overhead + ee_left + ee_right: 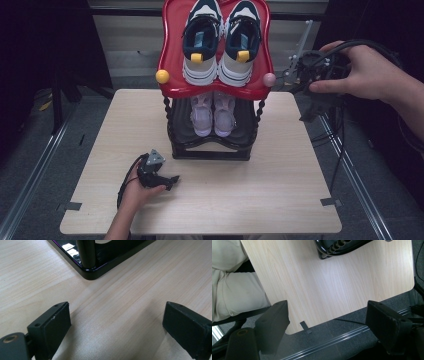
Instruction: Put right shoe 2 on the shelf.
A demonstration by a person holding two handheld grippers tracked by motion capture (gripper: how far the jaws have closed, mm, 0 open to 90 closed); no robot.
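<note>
A two-tier shoe rack stands at the back middle of the wooden table (250, 200). Its red top tray (172, 55) carries a pair of navy and white sneakers (202, 40). A pair of small pink shoes (212, 115) sits on the black lower shelf (210, 150). My left gripper (172, 181) rests low on the table in front of the rack's left corner, open and holding nothing. In the left gripper view its jaws (116, 315) stand wide apart facing the rack's black base corner (90, 272). My right gripper (303, 87) hangs in the air off the table's right side, open (327, 315), looking down on the table.
Black tape marks (74, 205) (331, 202) sit near the table's front corners. Cables (340, 150) trail down past the right edge, and metal floor rails (30, 180) run along both sides. The person's light trouser legs (232, 290) are at the near edge.
</note>
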